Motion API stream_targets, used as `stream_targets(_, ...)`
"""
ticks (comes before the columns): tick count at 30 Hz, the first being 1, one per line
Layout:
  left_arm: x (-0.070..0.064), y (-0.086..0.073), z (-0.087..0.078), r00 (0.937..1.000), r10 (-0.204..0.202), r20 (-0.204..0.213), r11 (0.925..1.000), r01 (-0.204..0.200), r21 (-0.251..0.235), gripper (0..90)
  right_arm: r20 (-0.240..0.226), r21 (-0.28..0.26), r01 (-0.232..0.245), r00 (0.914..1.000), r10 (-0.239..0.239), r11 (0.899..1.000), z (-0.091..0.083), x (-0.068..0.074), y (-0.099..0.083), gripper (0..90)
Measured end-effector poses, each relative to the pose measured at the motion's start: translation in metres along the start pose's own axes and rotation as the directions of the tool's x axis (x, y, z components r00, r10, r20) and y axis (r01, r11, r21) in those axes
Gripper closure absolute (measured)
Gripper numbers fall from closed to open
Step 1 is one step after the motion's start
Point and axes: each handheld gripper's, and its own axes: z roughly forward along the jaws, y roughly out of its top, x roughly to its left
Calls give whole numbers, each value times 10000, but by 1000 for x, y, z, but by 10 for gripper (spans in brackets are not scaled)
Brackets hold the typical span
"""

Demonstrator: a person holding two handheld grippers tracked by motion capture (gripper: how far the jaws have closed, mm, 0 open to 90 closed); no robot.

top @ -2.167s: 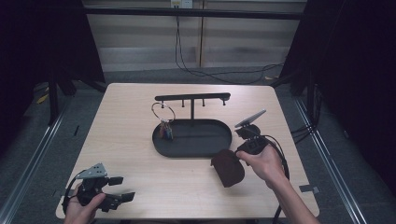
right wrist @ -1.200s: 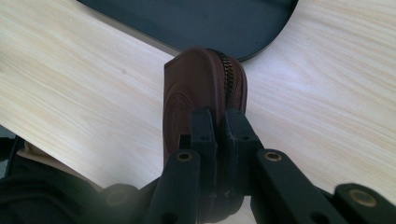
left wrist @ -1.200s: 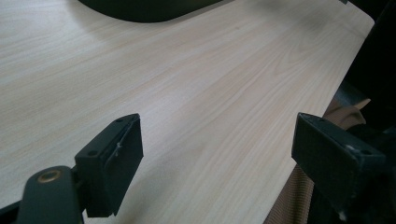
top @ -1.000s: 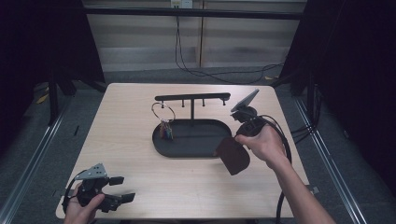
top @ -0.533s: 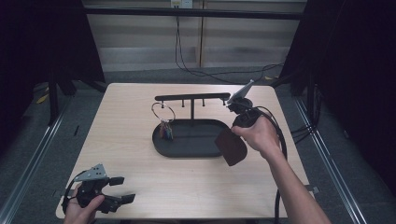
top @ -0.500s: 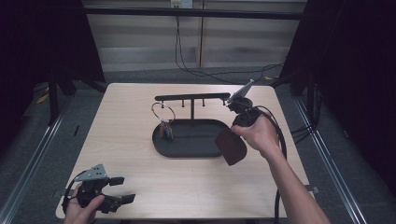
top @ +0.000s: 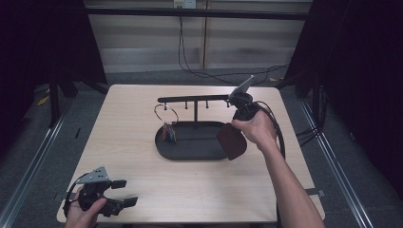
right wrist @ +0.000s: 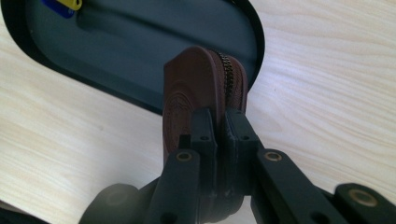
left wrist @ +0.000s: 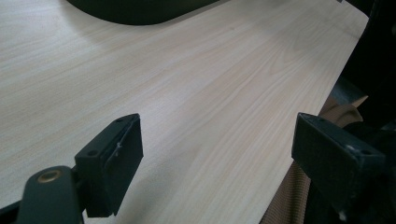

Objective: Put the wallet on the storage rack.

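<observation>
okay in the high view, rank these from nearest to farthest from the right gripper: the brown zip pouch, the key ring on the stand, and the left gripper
1. Brown zip pouch: clamped in the right gripper, over the black tray's right end.
2. Key ring: hanging at the stand's left end.
3. Left gripper: at the table's near-left corner.

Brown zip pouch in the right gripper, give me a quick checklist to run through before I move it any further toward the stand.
1. Grip on the brown zip pouch: ok. The right gripper has its jaws shut on the pouch's edge.
2. Pouch closed: cannot tell. The zipper teeth show along one edge, but not whether they are done up all round.
3. Pouch clear of the table: ok. It hangs above the right end of the black tray.
4. Room on the stand's bar: ok. Its pegs toward the right end look bare; a key ring hangs near the left end.
5. Left gripper out of the way: ok. It rests open at the table's near left corner.
</observation>
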Motion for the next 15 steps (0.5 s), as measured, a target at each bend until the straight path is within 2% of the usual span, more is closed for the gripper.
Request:
stream_targets(8,1,0,0,10000,-70,14,10000,70,-10,166,-222,-383,-450,9988,441,9983,4,-5,7,836)
stream_targets(15,1,0,0,10000,-59,-13,10000,59,26,166,-537,-650,-616,9969,582,9960,5,-8,10,836)
